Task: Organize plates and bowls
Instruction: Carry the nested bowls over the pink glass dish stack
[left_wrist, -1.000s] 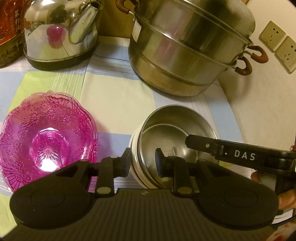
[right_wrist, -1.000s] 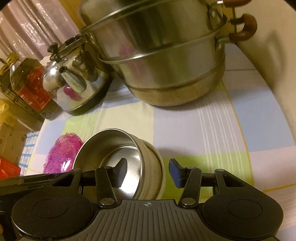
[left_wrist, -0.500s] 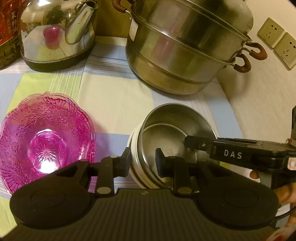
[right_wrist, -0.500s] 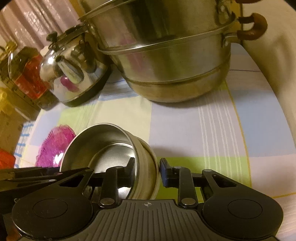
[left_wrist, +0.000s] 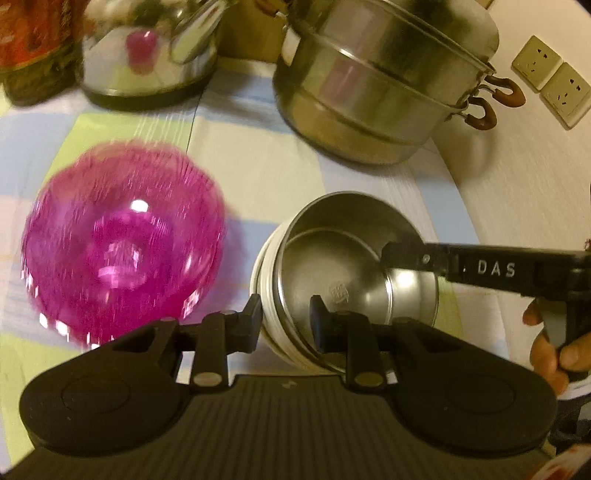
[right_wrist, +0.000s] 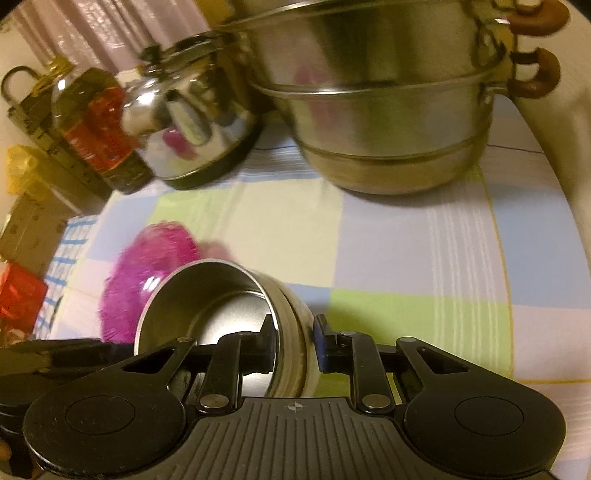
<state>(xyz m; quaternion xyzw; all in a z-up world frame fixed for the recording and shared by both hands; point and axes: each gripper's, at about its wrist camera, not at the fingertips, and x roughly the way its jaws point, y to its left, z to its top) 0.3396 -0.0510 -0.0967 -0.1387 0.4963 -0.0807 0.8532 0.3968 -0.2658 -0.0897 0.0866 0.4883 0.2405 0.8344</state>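
Observation:
A steel bowl (left_wrist: 354, 273) with a cream outer wall is held by both grippers, tilted above the checked tablecloth. My left gripper (left_wrist: 286, 321) is shut on its near rim. My right gripper (right_wrist: 293, 336) is shut on the opposite rim, and its finger (left_wrist: 402, 253) reaches into the bowl in the left wrist view. The bowl also shows in the right wrist view (right_wrist: 207, 299). A pink glass bowl (left_wrist: 122, 240) sits on the cloth to the left, apart from the steel bowl; it also shows in the right wrist view (right_wrist: 147, 266).
A large stacked steel steamer pot (left_wrist: 376, 77) stands at the back right, a steel kettle (left_wrist: 147, 48) at the back left, an oil bottle (right_wrist: 92, 125) beside it. A wall with sockets (left_wrist: 550, 85) bounds the right side.
My right gripper has closed on the steel bowl's rim. Both grippers have lifted and tilted the bowl and carried it towards the pink bowl.

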